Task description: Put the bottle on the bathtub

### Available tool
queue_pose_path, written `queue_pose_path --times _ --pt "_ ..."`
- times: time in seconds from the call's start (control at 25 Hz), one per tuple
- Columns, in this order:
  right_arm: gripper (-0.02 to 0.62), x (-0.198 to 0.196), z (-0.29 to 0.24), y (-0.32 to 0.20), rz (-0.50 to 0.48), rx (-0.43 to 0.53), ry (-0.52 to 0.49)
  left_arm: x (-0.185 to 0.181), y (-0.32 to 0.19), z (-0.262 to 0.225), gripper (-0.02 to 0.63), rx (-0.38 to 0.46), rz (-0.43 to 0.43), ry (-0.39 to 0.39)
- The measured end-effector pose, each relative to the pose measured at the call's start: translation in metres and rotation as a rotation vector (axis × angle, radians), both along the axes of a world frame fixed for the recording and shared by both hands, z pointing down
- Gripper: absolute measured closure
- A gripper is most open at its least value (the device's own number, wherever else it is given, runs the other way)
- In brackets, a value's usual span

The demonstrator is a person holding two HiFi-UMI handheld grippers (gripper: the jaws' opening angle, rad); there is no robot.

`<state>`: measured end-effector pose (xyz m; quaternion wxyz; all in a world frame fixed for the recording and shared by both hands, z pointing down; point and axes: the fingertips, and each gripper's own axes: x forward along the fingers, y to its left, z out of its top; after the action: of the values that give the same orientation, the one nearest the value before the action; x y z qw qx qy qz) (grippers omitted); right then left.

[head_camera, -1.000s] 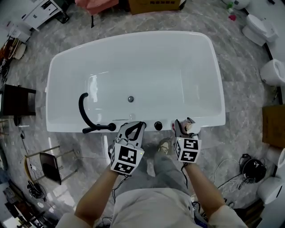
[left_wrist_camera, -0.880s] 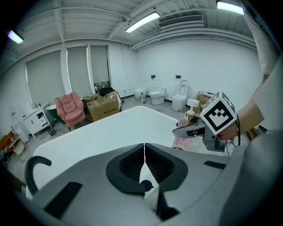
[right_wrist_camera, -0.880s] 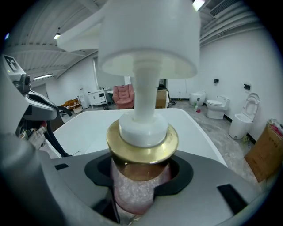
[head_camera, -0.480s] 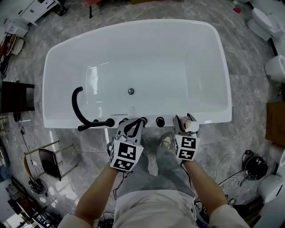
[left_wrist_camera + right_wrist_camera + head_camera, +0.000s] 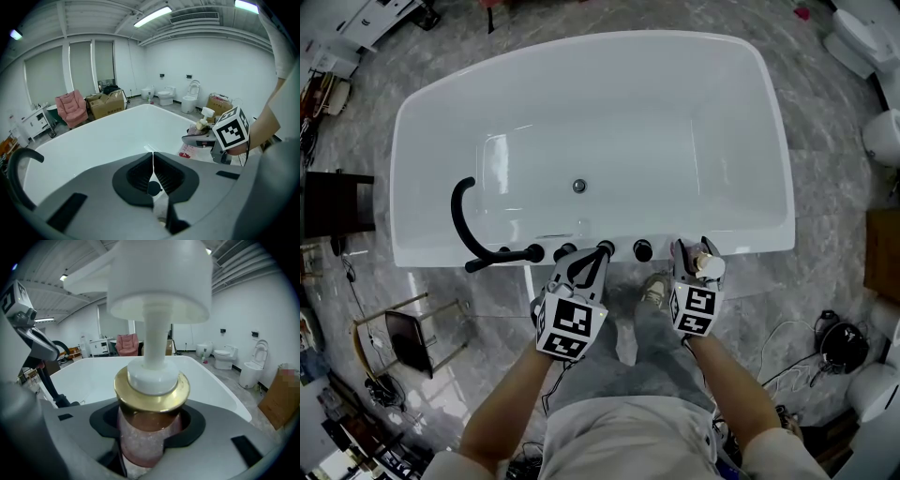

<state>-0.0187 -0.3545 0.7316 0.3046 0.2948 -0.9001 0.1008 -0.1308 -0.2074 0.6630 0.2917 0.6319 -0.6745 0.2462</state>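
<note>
A pink pump bottle (image 5: pixel 149 427) with a gold collar and white pump head stands upright between the jaws of my right gripper (image 5: pixel 695 266), which is shut on it. In the head view the bottle (image 5: pixel 705 265) hangs at the near rim of the white bathtub (image 5: pixel 591 84), right of the black knobs. From the left gripper view the bottle (image 5: pixel 202 123) shows at the right, held over the rim. My left gripper (image 5: pixel 586 266) is shut with nothing in it, its jaws meeting by the middle knob on the near rim.
A black curved faucet (image 5: pixel 467 225) and black knobs (image 5: pixel 642 250) sit on the tub's near rim. The drain (image 5: pixel 578 186) lies in the tub floor. Toilets (image 5: pixel 883 136) stand at the right, a black chair (image 5: pixel 405 342) at lower left, cables (image 5: pixel 841 347) on the floor.
Both grippers have moved slightly forward toward the tub's near rim, the right one carrying the bottle. The head view has shifted so the tub sits higher in frame.
</note>
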Motion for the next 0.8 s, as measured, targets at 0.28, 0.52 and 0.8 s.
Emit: queue_pose_path --times 0.28,0.52,0.8 --pt "0.339 -0.009 0.001 0.006 0.001 -0.020 -0.020 0.009 0.006 -0.001 0.583 -0.003 0.021 0.014" --pt "0.238 -0.001 0.006 0.021 -0.002 -0.082 0.042 0.014 0.020 -0.011 0.583 -0.001 0.057 -0.001" --pt "0.215 0.006 -0.032 0.027 -0.007 -0.128 0.032 0.016 0.027 -0.028 0.583 0.015 0.078 -0.008"
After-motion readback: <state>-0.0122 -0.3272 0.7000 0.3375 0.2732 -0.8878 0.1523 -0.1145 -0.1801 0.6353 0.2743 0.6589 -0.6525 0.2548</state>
